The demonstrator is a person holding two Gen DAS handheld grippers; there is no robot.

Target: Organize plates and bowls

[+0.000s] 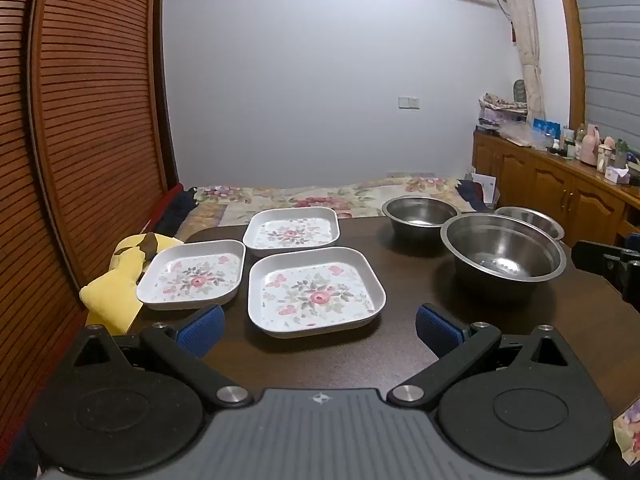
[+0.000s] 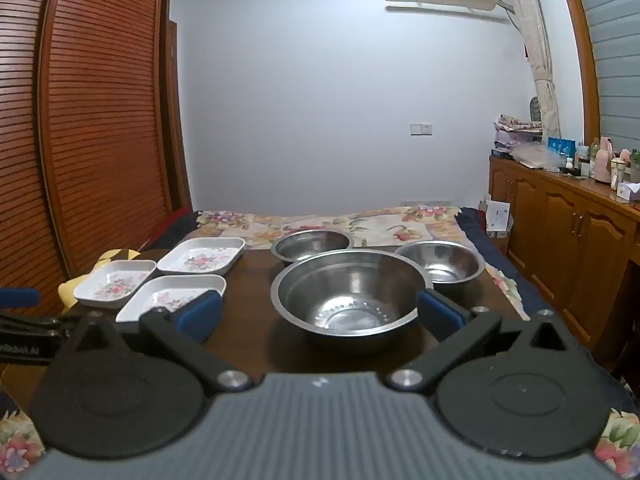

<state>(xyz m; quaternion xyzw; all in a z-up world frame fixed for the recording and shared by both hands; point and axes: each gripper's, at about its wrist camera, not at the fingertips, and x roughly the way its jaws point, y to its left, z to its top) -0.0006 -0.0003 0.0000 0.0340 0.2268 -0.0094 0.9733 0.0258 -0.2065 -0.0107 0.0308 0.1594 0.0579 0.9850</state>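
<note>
Three square white floral plates lie on the dark table (image 1: 400,344): a near plate (image 1: 316,297), a left plate (image 1: 193,274) and a far plate (image 1: 291,233). Three steel bowls stand to the right: a large near bowl (image 1: 503,254), a far bowl (image 1: 420,213) and a far right bowl (image 1: 530,218). My left gripper (image 1: 318,330) is open and empty, just in front of the near plate. My right gripper (image 2: 320,314) is open and empty, its blue pads either side of the large bowl (image 2: 348,292). The plates (image 2: 172,294) lie to its left.
A yellow cloth (image 1: 116,284) hangs at the table's left edge by the slatted wardrobe doors (image 1: 88,120). A floral bed (image 1: 320,196) lies beyond the table. A wooden cabinet (image 1: 560,188) with clutter stands at the right. The right gripper's body (image 1: 608,264) shows at the right edge.
</note>
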